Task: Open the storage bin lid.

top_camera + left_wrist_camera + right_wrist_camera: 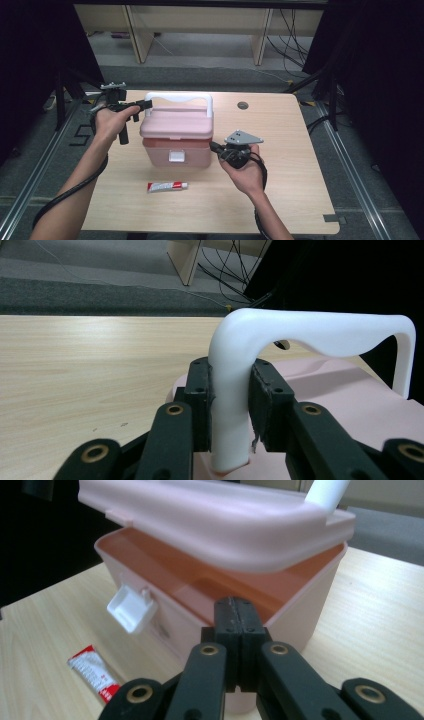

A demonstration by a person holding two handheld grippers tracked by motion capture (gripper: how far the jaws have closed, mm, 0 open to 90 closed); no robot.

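Pink box (176, 140), one, sits mid-table (290, 150) from above, lid raised slightly by its white handle (179, 97). One tube (167, 186) lies near it. Left gripper (142, 105) meets the handle's left end; right gripper (214, 146) touches the box's right side.

Left gripper view: two jaws pinch the handle (230, 390).

Right gripper view: jaws pressed together against the box (300, 615); one white latch (131, 609) hangs open, tube (95, 672) at left.

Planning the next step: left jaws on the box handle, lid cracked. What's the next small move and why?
Probably keep lifting the white handle with the left gripper to swing the pink lid fully open. The lid is only part raised over the box, the right gripper is shut and empty, and the tube waits outside.
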